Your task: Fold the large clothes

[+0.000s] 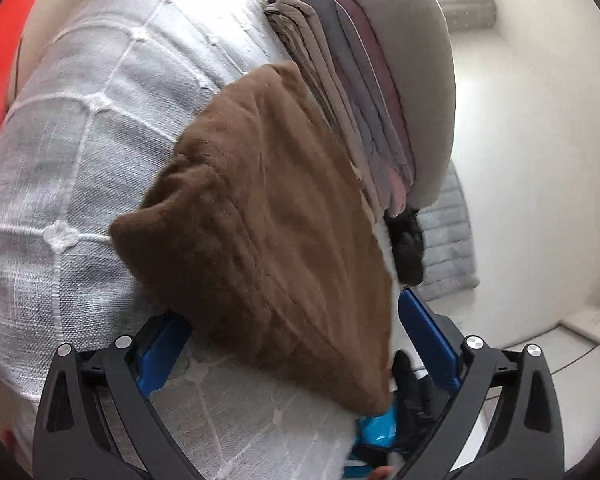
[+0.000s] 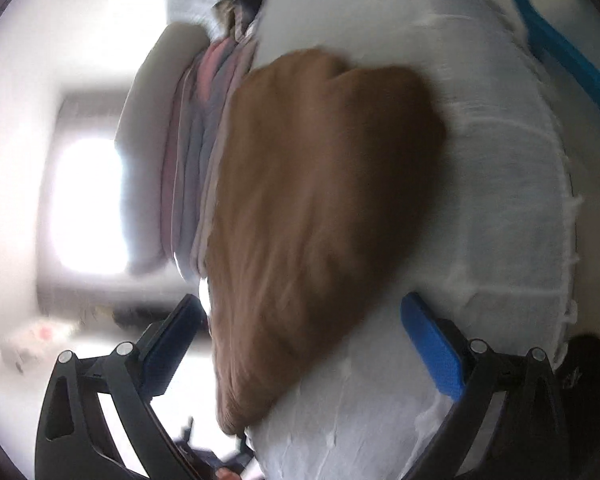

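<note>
A folded brown fleece garment point(image 1: 268, 216) lies on a white quilted cover point(image 1: 80, 152), with one edge against a stack of folded clothes point(image 1: 352, 92) in grey, mauve and pink. My left gripper point(image 1: 296, 348) stands open, its blue pads point(image 1: 164, 352) wide apart on either side of the garment's near corner. The right wrist view is blurred. It shows the same brown garment point(image 2: 316, 208) beside the stack point(image 2: 196, 168), and my right gripper point(image 2: 304, 346) is open around the garment's near end. A blue and black part point(image 1: 376, 428) under the garment's corner looks like the other gripper.
A grey cushion point(image 1: 412, 60) tops the stack, and a dark item point(image 1: 408, 248) hangs below it. A grey mat point(image 1: 448, 240) lies on the pale floor to the right. A blue frame point(image 2: 560, 40) crosses the right wrist view's top right, and a bright window point(image 2: 88, 204) is on its left.
</note>
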### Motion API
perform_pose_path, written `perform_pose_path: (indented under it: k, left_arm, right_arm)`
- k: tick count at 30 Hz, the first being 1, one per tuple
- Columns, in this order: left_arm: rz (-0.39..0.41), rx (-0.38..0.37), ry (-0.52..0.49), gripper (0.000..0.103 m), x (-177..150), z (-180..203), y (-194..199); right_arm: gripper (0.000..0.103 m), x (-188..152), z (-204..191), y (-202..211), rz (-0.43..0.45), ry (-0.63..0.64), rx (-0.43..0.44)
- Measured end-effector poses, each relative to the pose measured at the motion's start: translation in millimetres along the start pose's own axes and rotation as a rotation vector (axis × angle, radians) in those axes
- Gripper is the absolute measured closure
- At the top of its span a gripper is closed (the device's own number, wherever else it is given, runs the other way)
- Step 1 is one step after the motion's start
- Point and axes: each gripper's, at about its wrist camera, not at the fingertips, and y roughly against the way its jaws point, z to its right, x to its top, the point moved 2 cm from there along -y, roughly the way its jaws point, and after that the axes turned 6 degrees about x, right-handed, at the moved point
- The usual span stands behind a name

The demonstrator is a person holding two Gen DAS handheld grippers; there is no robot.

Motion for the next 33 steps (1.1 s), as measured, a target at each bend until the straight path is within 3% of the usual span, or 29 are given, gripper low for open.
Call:
perform_pose_path:
  k: [2, 5, 9, 15, 20, 22, 25, 28, 30, 33]
  left_arm:
    - [0.004, -0.013, -0.004, 0.008, 1, 2, -2]
    - [-0.021, 0.047, -0.039, 0.008, 0, 1, -11]
    - [-0.045, 0.036, -0.061, 0.008, -7, 4, -10]
    - [-0.003, -0.055, 0.100, 0.008, 6, -9, -6]
    - [-0.073, -0.019, -0.022, 0.008, -13, 8, -13]
    - [-0.081, 0.015, -0.036, 0.008, -16, 10, -18]
    - [-0.019, 0.078, 0.035, 0.008, 3, 9, -27]
    - [0.005, 0.110, 0.087, 0.008, 19, 13, -45]
    - [0.014, 0.077, 0.059, 0.008, 20, 28, -48]
    - [0.028, -0.025, -0.086, 0.008, 22, 65, -37]
  right_arm:
    - [0.007, 7, 3, 1, 0.031, -0.035, 0.031]
    - [0.007, 16, -1, 0, 0.055, -0.015, 0.037]
    - [0.007, 27, 4, -13, 0.064, -0.052, 0.033]
    - [0.006, 32, -19, -18, 0.040, 0.022, 0.095]
    - [0.006, 32, -26, -15, 0.058, 0.029, 0.188]
    - [0.006, 33, -20, -19, 0.050, 0.022, 0.121]
    - [0.006, 32, -17, -29, 0.027, 0.026, 0.061]
    - [0.006, 33, -20, -28, 0.044, 0.025, 0.096]
    - [0.006, 32, -20, -24, 0.057, 0.020, 0.144]
    - [0.006, 28, -18, -12, 0.071, 0.027, 0.192]
